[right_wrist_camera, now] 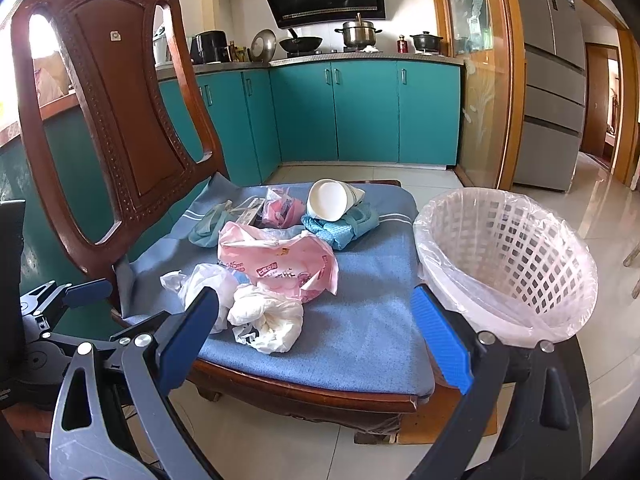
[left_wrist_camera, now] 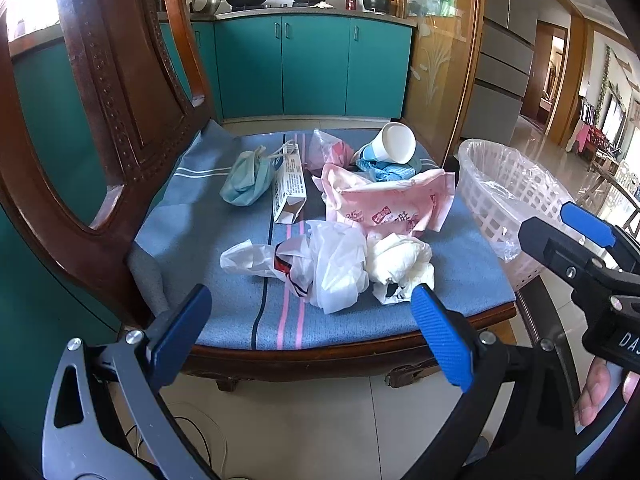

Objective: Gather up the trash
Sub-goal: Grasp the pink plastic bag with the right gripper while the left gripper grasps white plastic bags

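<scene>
Teal kitchen cabinets (right_wrist_camera: 360,112) fill the background under a counter with pots, and a grey fridge (right_wrist_camera: 552,80) stands at the upper right of the right wrist view. Centre frame is a carved dark wooden chair (right_wrist_camera: 120,120) with a blue striped seat cushion (right_wrist_camera: 360,320) carrying the trash. Just beside the seat, at the right of both views, sits a white lattice plastic wastebasket lined with a clear bag (right_wrist_camera: 508,256).

Largest on the cushion is a crumpled pink printed plastic wrapper (left_wrist_camera: 384,204), mid-seat. In front of it lie a translucent white plastic bag (left_wrist_camera: 320,264) and a wad of white tissue (left_wrist_camera: 400,260), touching each other. Behind, toward the top of the seat, are a tipped white paper cup (left_wrist_camera: 394,144) resting on a bunched blue patterned cloth (right_wrist_camera: 340,228), a small pink clear bag (left_wrist_camera: 326,152), a white printed carton lying flat (left_wrist_camera: 288,188), and a crumpled pale green face mask (left_wrist_camera: 246,180).

Low in its own frame, the left gripper (left_wrist_camera: 312,328) has its blue pads spread wide, holding nothing. Likewise the right gripper (right_wrist_camera: 316,340) is spread wide and empty, near the tissue.
</scene>
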The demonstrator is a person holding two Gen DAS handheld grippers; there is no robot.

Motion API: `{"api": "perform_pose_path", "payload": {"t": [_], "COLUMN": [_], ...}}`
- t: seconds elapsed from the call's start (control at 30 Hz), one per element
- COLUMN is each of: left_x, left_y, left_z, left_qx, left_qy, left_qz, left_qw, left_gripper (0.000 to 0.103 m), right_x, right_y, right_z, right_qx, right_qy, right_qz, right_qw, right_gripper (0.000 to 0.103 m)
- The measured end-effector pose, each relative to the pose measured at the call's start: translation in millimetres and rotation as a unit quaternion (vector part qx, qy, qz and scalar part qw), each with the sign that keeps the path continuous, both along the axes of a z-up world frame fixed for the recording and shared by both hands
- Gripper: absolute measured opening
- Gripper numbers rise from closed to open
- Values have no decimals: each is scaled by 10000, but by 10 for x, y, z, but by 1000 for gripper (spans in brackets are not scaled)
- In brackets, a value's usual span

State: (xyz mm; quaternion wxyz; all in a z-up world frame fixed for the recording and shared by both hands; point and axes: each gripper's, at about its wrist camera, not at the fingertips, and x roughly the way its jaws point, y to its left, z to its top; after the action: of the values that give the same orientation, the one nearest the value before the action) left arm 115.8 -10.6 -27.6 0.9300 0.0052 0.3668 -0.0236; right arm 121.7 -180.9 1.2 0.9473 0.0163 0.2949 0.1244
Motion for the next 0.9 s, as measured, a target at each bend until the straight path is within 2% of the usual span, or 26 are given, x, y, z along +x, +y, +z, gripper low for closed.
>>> {"api": "perform_pose_path", "payload": {"t": [0.7, 0.9], "left_x": [24, 172], "left_y": [0, -31], "left_z": [-48, -117], "left_qx": [10, 90], "left_qy": [37, 74], "left_qz": [24, 3], "left_qw": [10000, 9999], "left_gripper": [99, 99], "right_x": [9, 166], "right_y": [15, -2], "right_z": [-25, -92], "right_qx": [-39, -83], "right_qy": [40, 145], "right_qz": [48, 154], "right_qw": [10000, 9997], "right_gripper": [95, 95]}}
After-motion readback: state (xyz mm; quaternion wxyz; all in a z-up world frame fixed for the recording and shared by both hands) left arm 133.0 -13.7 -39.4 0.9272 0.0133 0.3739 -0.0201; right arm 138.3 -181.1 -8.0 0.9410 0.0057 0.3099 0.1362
